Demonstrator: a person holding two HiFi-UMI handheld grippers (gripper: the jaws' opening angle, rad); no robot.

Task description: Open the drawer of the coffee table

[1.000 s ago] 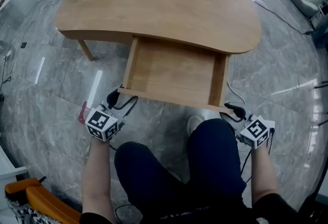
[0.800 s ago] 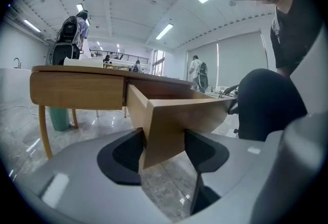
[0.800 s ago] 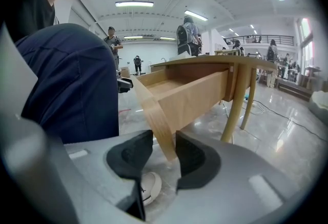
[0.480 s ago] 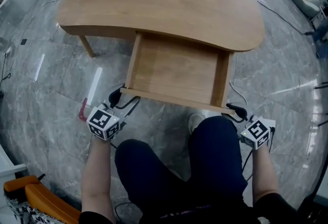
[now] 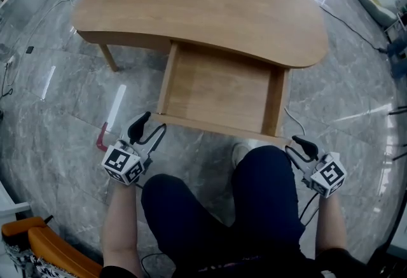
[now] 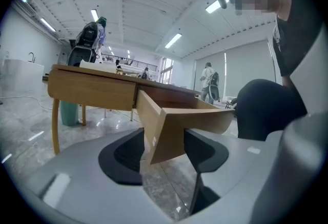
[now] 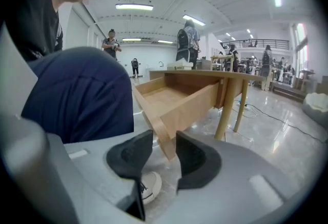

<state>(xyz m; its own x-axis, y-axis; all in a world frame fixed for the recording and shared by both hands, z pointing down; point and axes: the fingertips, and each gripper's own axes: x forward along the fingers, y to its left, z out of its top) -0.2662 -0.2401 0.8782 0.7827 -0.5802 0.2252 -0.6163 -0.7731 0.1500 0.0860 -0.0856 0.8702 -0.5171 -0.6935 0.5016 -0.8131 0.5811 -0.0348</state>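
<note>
Marble floor (image 5: 57, 98) surrounds the bench (image 5: 210, 9), whose drawer (image 5: 219, 89) stands pulled well out. Left gripper (image 5: 149, 127) and right gripper (image 5: 299, 146) hang empty, jaws apart, just off its front corners; any further pull probably wants both corners drawn evenly

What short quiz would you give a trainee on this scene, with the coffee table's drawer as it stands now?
1. True or false: the light wooden drawer of the curved wooden coffee table is pulled out.
2. What lies in the drawer? A) a red mug B) nothing visible C) folded towels
3. Fill in: the jaws of the left gripper and the right gripper stand ____, clear of the drawer.
Key: 1 true; 2 B; 3 open.
</note>
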